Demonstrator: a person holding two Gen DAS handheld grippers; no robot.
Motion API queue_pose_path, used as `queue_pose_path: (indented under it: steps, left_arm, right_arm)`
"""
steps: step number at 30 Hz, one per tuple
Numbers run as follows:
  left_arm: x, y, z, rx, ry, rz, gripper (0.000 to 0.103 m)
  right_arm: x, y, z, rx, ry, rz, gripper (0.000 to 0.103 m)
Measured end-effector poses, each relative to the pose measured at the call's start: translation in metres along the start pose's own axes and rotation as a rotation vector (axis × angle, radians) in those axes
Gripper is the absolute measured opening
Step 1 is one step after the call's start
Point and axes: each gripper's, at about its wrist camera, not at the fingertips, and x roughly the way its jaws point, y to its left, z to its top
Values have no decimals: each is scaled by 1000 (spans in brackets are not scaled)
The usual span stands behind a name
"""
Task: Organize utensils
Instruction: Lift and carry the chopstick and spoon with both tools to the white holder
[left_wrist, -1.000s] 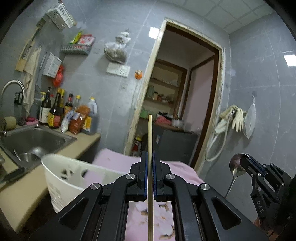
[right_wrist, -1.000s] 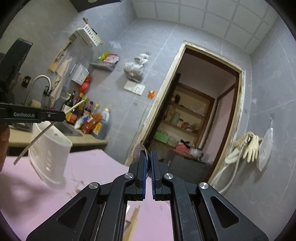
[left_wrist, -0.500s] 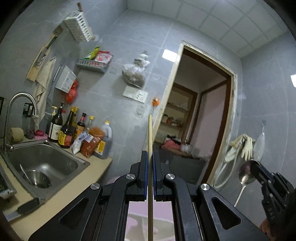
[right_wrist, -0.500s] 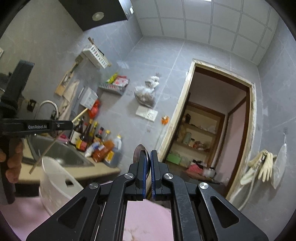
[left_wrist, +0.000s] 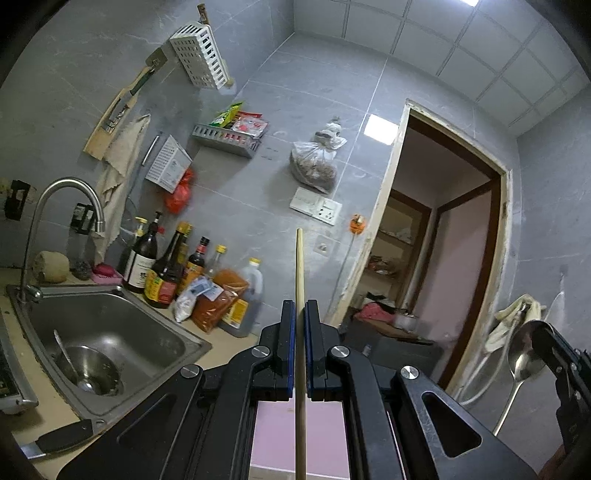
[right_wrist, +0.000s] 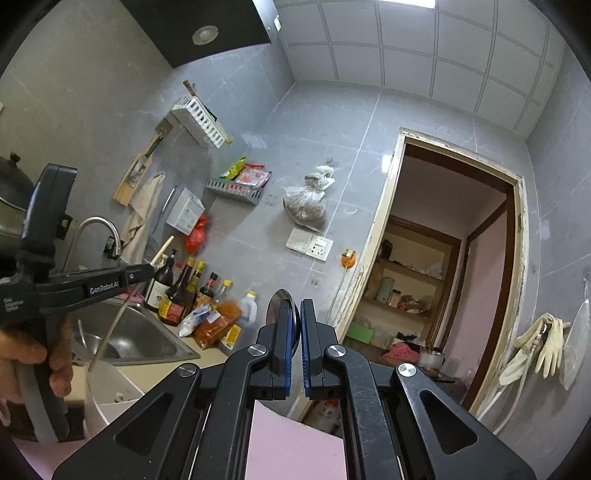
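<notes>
1. The left gripper (left_wrist: 300, 314) has its black jaws closed tight on a thin pale wooden chopstick (left_wrist: 299, 266), which stands upright between the blue pads and rises above the fingertips.
2. The right gripper (right_wrist: 294, 314) is also closed, and it clamps the round bowl of a shiny metal spoon (right_wrist: 277, 306); only the edge of the bowl shows above its left finger.
3. The left wrist view alone shows the whole spoon from the side, with the handle hanging down below the right gripper at the far right edge.
4. The right wrist view alone shows the chopstick tilted across the left gripper, the person's hand (right_wrist: 55, 350) on its grip, and a white plastic utensil basket (right_wrist: 110, 395) just below the lower end of the chopstick.
5. A pink table surface (right_wrist: 291, 443) lies under both tools.
6. To the left are a beige counter (left_wrist: 48, 413) with a steel sink (left_wrist: 107, 332), a curved tap (left_wrist: 66, 206) and a row of sauce bottles (left_wrist: 166, 266).
7. Grey tiled walls carry white racks, and an open doorway (left_wrist: 443, 240) is on the right.
</notes>
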Motion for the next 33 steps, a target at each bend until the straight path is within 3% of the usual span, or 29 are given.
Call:
queue_pose_path:
  steps: [15,22,26,33]
  left_arm:
    - [15,23,-27,-15,23,24,3]
    - [10,12,-47,29,26,111,3]
    - [5,3,-64,98,51,173,3]
    - [3,0,-82,126,142,159,3]
  right_arm:
    - [28,25,-32,76,104,-5,2]
    - [36,37,-48,53,155,-1,2]
    - [41,36,-62,103,209,39,2]
    - [43,29,-78,231,285,158,3]
